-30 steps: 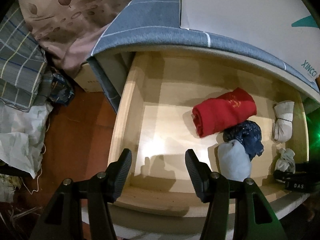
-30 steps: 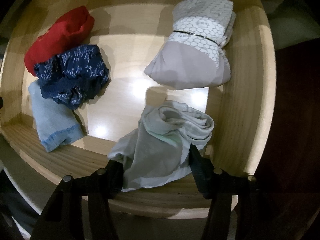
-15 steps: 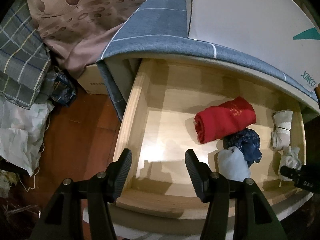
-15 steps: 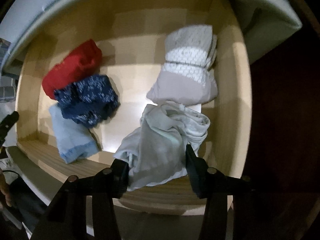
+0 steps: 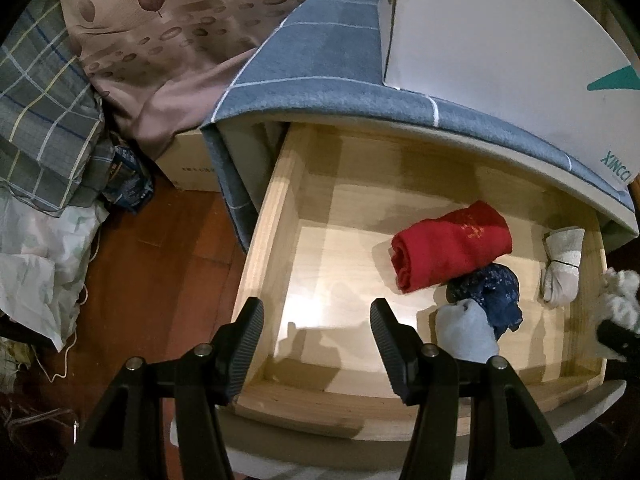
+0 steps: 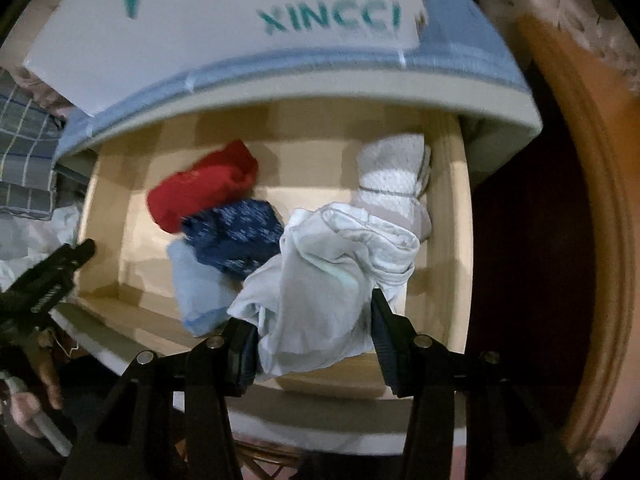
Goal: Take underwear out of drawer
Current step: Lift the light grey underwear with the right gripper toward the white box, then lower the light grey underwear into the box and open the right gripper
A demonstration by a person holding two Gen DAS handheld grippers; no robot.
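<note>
The pale underwear (image 5: 618, 294) shows at the right edge of our left wrist view, over the open drawer (image 5: 268, 248); our left gripper (image 5: 316, 316) stands open and empty. In the right wrist view, our right gripper (image 6: 314, 320) clamps this underwear above the drawer.

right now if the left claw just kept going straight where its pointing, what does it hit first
Most likely the bare wooden floor of the open drawer. The left claw stands open and empty over the drawer's vacant left side; the red roll lies off to the right. Depth is unclear.
</note>
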